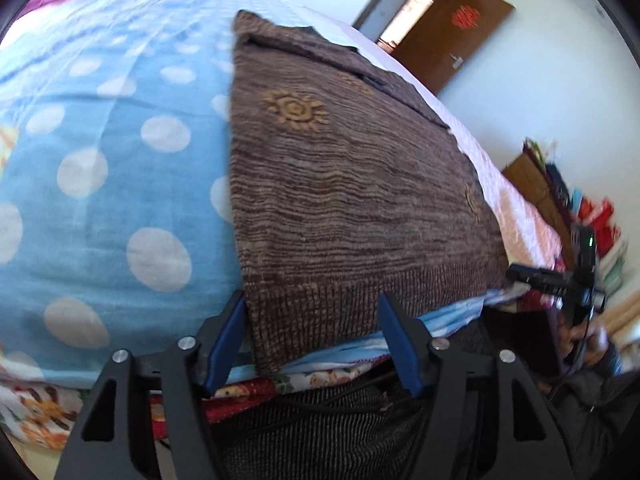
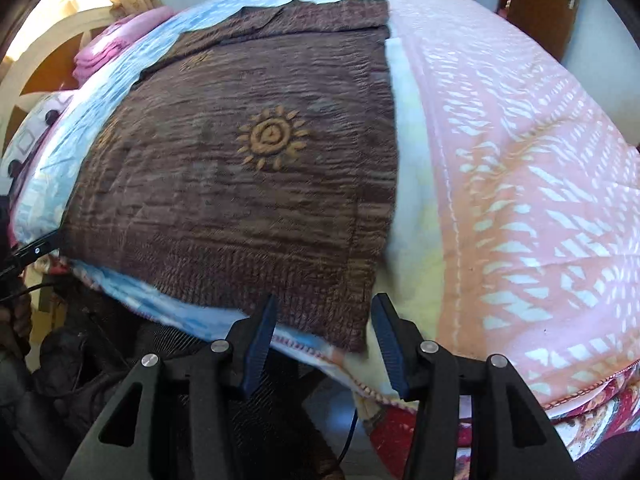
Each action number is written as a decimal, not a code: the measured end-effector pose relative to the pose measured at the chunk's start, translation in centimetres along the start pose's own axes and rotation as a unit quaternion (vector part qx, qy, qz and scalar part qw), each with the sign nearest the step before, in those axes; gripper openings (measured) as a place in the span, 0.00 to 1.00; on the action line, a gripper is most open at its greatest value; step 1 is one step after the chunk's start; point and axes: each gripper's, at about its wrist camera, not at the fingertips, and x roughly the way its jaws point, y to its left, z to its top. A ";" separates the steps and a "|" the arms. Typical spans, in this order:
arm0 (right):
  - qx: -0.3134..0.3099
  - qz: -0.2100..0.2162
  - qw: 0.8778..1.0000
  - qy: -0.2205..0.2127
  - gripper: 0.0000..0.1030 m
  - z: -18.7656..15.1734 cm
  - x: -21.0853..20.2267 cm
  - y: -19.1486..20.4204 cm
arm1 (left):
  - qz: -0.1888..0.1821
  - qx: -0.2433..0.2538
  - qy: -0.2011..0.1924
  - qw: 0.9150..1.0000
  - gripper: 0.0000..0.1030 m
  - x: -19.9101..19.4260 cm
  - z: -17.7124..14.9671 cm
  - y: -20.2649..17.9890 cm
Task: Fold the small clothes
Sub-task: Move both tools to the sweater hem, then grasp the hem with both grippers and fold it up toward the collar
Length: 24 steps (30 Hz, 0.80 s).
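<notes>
A brown knitted sweater (image 1: 344, 184) with orange sun motifs lies flat on the bed, ribbed hem toward me. My left gripper (image 1: 312, 296) hovers at the hem's left corner; its blue fingers (image 1: 230, 328) stand apart on either side of the cloth without pinching it. In the right wrist view the same sweater (image 2: 248, 176) fills the middle. My right gripper (image 2: 326, 298) straddles the hem's right corner, jaws apart, cloth lying loose between them. The right gripper's black body (image 1: 560, 280) shows at the far right of the left wrist view.
Under the sweater lies a blue blanket with white dots (image 1: 100, 168); beside it is a pink patterned quilt (image 2: 520, 200). A pink folded pile (image 2: 108, 48) sits near the headboard. The bed's near edge and a person's dark clothing are below the fingers. A brown door (image 1: 452, 36) stands behind.
</notes>
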 end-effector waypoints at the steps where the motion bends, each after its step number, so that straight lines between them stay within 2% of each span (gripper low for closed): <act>1: -0.007 -0.007 1.000 -0.002 0.48 0.0 0.1 0.2 | -0.003 -0.004 -0.003 1.000 0.65 0.1 -0.1 0.0; 3: -0.033 -0.022 0.999 0.002 0.47 -0.2 0.4 0.9 | 0.002 0.004 -0.003 1.000 0.59 0.0 -0.2 -0.3; 4: -0.049 -0.034 0.998 0.003 0.45 -0.3 0.6 1.3 | 0.008 0.008 -0.001 1.000 0.49 0.0 -0.1 -0.4; 5: -0.056 -0.042 0.998 0.004 0.34 -0.4 0.7 1.4 | 0.015 0.012 0.000 1.000 0.35 0.0 -0.1 -0.5; 6: -0.062 -0.053 0.997 0.006 0.09 -0.4 0.8 1.4 | 0.019 0.011 0.001 1.000 0.27 0.1 -0.1 -0.4; 7: -0.057 -0.047 0.997 0.011 0.03 -0.4 0.9 1.0 | 0.020 0.006 0.003 1.000 0.10 0.2 -0.1 -0.1; 8: -0.027 -0.014 0.999 0.021 0.02 -0.4 1.1 0.0 | 0.019 -0.004 0.006 1.000 0.06 0.4 -0.2 0.3; 12: -0.011 0.014 1.000 0.014 0.02 -0.3 0.5 -0.7 | -0.002 -0.027 0.004 1.000 0.06 0.3 -0.1 0.9; 15: 0.027 0.075 0.997 0.004 0.03 0.2 -0.6 -1.7 | -0.028 -0.044 0.001 0.999 0.05 -0.2 0.5 0.8; 19: 0.073 0.150 0.985 -0.033 0.02 1.6 -3.1 -3.1 | -0.050 -0.055 -0.006 0.997 0.05 -0.9 2.2 0.3; 24: 0.113 0.211 0.968 -0.079 0.02 5.8 -4.8 -4.9 | -0.071 -0.058 -0.029 0.995 0.05 -1.6 7.2 -0.4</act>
